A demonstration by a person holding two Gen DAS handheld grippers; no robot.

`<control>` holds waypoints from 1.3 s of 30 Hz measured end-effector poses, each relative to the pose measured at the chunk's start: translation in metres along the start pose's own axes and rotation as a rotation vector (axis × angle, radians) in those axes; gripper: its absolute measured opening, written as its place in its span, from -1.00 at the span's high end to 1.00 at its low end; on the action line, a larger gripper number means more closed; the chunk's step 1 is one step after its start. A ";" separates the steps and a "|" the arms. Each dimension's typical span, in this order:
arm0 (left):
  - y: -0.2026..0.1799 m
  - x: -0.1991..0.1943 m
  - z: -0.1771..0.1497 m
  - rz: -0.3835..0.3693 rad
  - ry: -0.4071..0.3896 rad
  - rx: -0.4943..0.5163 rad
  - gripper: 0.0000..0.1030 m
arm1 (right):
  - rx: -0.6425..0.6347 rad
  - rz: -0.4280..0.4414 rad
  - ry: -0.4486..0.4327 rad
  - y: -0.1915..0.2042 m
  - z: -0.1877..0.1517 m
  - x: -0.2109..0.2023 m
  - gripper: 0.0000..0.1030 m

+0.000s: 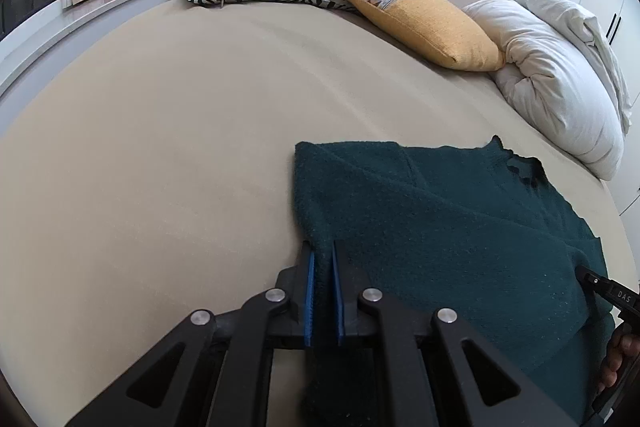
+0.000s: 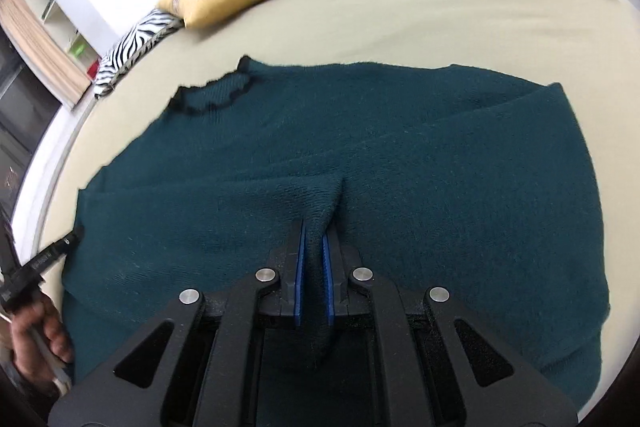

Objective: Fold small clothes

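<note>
A dark green sweater (image 2: 360,147) is shown spread on the beige bed (image 1: 160,127), directly ahead of and beneath both claws. The left claw (image 1: 323,255) is closed to a narrow gap on the near left edge of the sweater, with fabric seen between its blue pads (image 1: 309,291). The right claw (image 2: 314,231) is likewise nearly closed, a ridge of knit being pinched between its fingers near the middle of the near edge. Beyond the right claw, the side panels are seen already laid inward over the body, and the collar (image 2: 216,95) lies far ahead to its left. The task is judged to be partly done: the sides appear folded, while the lengthwise fold, hem toward collar, appears still to be made. Pillows (image 1: 404,11) lie well beyond the claws at the headboard.
</note>
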State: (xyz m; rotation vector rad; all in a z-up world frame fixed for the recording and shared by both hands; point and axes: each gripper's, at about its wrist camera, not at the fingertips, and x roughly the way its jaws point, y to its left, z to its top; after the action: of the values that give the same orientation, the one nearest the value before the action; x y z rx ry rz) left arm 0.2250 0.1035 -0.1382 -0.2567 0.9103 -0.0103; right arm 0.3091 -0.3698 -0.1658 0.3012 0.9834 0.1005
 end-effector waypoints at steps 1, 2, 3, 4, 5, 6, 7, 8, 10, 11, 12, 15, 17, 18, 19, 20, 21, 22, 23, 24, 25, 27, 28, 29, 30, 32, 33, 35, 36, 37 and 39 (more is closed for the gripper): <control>0.002 -0.001 0.000 -0.004 -0.002 -0.008 0.76 | -0.017 -0.015 -0.001 0.004 0.000 -0.003 0.86; 0.002 -0.002 -0.001 -0.006 -0.004 -0.011 0.75 | -0.029 -0.031 -0.008 0.008 0.001 -0.008 0.84; 0.003 -0.002 -0.002 -0.006 -0.006 -0.012 0.75 | -0.028 -0.033 -0.021 0.009 0.000 -0.013 0.81; 0.002 -0.001 -0.003 -0.003 -0.009 -0.008 0.75 | -0.024 -0.033 -0.037 0.009 0.000 -0.016 0.81; 0.002 -0.001 -0.004 -0.002 -0.012 -0.006 0.74 | -0.022 -0.044 -0.050 0.009 -0.001 -0.017 0.78; 0.002 -0.001 -0.004 -0.002 -0.014 -0.005 0.74 | -0.021 -0.065 -0.033 0.005 -0.003 -0.013 0.73; 0.002 0.000 -0.004 -0.004 -0.012 -0.003 0.73 | -0.011 -0.052 -0.016 -0.001 -0.004 -0.007 0.73; 0.003 -0.001 -0.004 -0.007 -0.009 -0.004 0.72 | -0.011 -0.018 -0.031 -0.007 -0.005 -0.006 0.73; 0.003 -0.007 -0.003 -0.011 -0.004 -0.008 0.62 | -0.007 0.008 -0.028 -0.010 -0.004 -0.010 0.72; 0.005 -0.012 -0.005 -0.013 -0.005 -0.018 0.57 | 0.016 0.008 -0.018 -0.012 -0.003 -0.015 0.65; 0.006 -0.019 -0.007 -0.018 -0.007 -0.031 0.50 | 0.035 -0.014 -0.019 -0.013 -0.003 -0.022 0.60; 0.011 -0.051 -0.022 -0.059 -0.024 -0.041 0.38 | 0.070 -0.015 -0.065 -0.019 -0.013 -0.057 0.53; 0.016 -0.075 -0.039 -0.091 -0.023 -0.044 0.22 | 0.081 0.019 -0.091 -0.023 -0.029 -0.085 0.23; 0.019 -0.087 -0.048 -0.110 -0.015 -0.049 0.15 | 0.087 0.030 -0.103 -0.024 -0.041 -0.098 0.02; 0.023 -0.098 -0.059 -0.131 -0.002 -0.058 0.09 | 0.093 0.043 -0.115 -0.027 -0.051 -0.110 -0.02; 0.027 -0.109 -0.072 -0.156 0.019 -0.066 0.06 | 0.097 0.066 -0.126 -0.029 -0.068 -0.125 -0.07; 0.030 -0.117 -0.082 -0.176 0.036 -0.074 0.02 | 0.096 0.079 -0.127 -0.030 -0.082 -0.137 -0.07; 0.034 -0.127 -0.096 -0.197 0.056 -0.087 -0.04 | 0.096 0.087 -0.122 -0.032 -0.096 -0.148 -0.07; 0.038 -0.135 -0.109 -0.214 0.078 -0.100 -0.06 | 0.100 0.094 -0.116 -0.036 -0.113 -0.161 -0.07; 0.042 -0.142 -0.121 -0.226 0.099 -0.110 -0.07 | 0.104 0.100 -0.110 -0.039 -0.127 -0.170 -0.07; 0.045 -0.148 -0.134 -0.238 0.124 -0.117 -0.07 | 0.108 0.105 -0.102 -0.043 -0.140 -0.180 -0.07; 0.050 -0.161 -0.160 -0.259 0.170 -0.122 -0.07 | 0.129 0.101 -0.086 -0.056 -0.171 -0.201 -0.07; 0.052 -0.165 -0.168 -0.265 0.185 -0.127 -0.07 | 0.141 0.100 -0.083 -0.063 -0.184 -0.209 -0.07; 0.054 -0.171 -0.180 -0.278 0.205 -0.136 -0.07 | 0.158 0.099 -0.084 -0.072 -0.198 -0.220 -0.07; 0.055 -0.174 -0.190 -0.292 0.230 -0.143 -0.07 | 0.173 0.097 -0.085 -0.081 -0.212 -0.232 -0.07; 0.056 -0.181 -0.210 -0.322 0.273 -0.152 -0.07 | 0.201 0.100 -0.087 -0.096 -0.231 -0.247 -0.07; 0.055 -0.185 -0.215 -0.325 0.276 -0.151 -0.07 | 0.215 0.100 -0.084 -0.103 -0.241 -0.254 -0.07; 0.056 -0.193 -0.225 -0.335 0.290 -0.155 -0.07 | 0.236 0.099 -0.081 -0.115 -0.257 -0.263 -0.07; 0.057 -0.195 -0.230 -0.341 0.297 -0.160 -0.07 | 0.249 0.104 -0.078 -0.121 -0.263 -0.265 -0.07; 0.057 -0.197 -0.234 -0.347 0.307 -0.163 -0.07 | 0.265 0.109 -0.075 -0.126 -0.270 -0.267 -0.07; 0.055 -0.197 -0.238 -0.356 0.321 -0.164 -0.07 | 0.291 0.112 -0.074 -0.136 -0.279 -0.272 -0.07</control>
State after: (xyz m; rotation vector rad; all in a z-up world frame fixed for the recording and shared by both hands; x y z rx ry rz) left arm -0.0876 0.1285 -0.1366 -0.5793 1.1758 -0.3142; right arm -0.0804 -0.5014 -0.1314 0.6231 0.9067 0.0475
